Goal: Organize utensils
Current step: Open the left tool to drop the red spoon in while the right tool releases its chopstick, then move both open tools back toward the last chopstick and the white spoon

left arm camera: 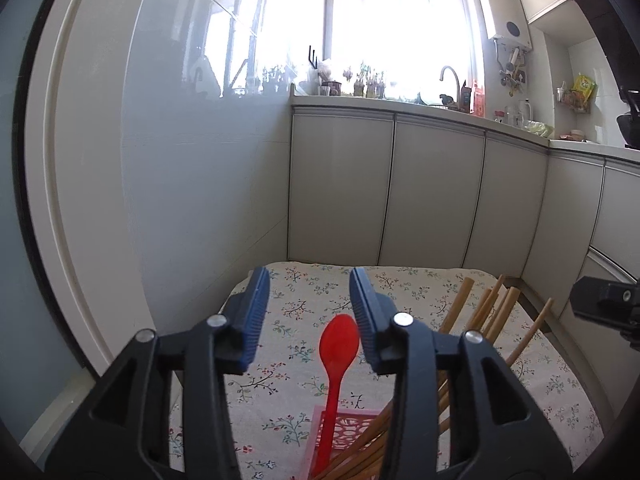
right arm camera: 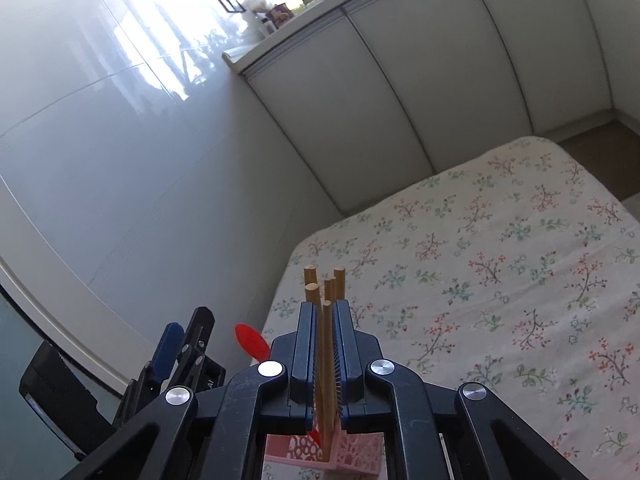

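Note:
My left gripper [left arm camera: 308,316] is open and empty; a red plastic spoon [left arm camera: 336,352] stands between its jaws, its handle down in a pink perforated holder [left arm camera: 344,428]. Several wooden chopsticks [left arm camera: 484,312] lean out of the same holder to the right. My right gripper [right arm camera: 325,344] is shut on a bunch of wooden chopsticks [right arm camera: 327,360] that stand upright over the pink holder [right arm camera: 352,450]. The red spoon's bowl [right arm camera: 250,340] shows just left of it, with the left gripper [right arm camera: 176,348] beyond.
The holder stands on a table with a floral cloth [left arm camera: 400,288], [right arm camera: 500,272]. A glossy white wall [left arm camera: 192,180] runs along the left. Grey cabinet doors [left arm camera: 432,192] and a cluttered counter with a sink tap [left arm camera: 450,76] lie behind.

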Action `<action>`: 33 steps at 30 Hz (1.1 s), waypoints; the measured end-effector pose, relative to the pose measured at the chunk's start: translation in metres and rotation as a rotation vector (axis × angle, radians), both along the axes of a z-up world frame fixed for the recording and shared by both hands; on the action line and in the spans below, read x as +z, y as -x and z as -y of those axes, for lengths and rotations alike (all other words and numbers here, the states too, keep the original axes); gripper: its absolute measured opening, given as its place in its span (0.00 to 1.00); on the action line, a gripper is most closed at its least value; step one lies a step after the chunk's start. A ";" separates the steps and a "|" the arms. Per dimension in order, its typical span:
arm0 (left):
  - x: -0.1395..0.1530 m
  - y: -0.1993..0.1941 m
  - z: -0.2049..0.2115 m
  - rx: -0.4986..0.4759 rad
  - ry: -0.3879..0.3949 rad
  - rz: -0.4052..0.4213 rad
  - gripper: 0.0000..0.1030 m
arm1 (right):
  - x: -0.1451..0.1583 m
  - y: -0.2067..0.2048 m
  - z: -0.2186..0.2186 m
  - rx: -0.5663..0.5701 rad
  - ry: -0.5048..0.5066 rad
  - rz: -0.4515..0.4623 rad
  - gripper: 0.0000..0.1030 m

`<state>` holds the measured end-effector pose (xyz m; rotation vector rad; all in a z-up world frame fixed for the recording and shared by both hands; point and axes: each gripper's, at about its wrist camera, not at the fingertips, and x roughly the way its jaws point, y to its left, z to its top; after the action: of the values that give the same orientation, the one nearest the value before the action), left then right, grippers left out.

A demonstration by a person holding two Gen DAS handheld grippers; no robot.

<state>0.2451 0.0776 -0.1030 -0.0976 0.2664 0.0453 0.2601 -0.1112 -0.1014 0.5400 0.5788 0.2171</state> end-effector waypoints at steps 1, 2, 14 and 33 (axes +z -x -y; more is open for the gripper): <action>0.001 0.001 0.000 -0.005 0.000 0.001 0.49 | 0.003 0.000 0.000 0.004 0.000 0.000 0.12; 0.004 0.003 0.000 -0.008 0.002 0.004 0.55 | 0.005 0.002 0.001 0.005 0.001 0.003 0.17; 0.032 0.022 -0.004 -0.070 0.033 -0.056 0.85 | 0.026 0.024 0.038 -0.022 -0.014 -0.021 0.63; 0.020 0.048 0.042 -0.259 -0.082 -0.340 0.98 | -0.019 0.068 0.097 -0.009 0.139 -0.314 0.94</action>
<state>0.1971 0.0355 -0.0835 0.0273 0.6146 -0.1861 0.1921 -0.2083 -0.1199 0.4441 0.8894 0.0825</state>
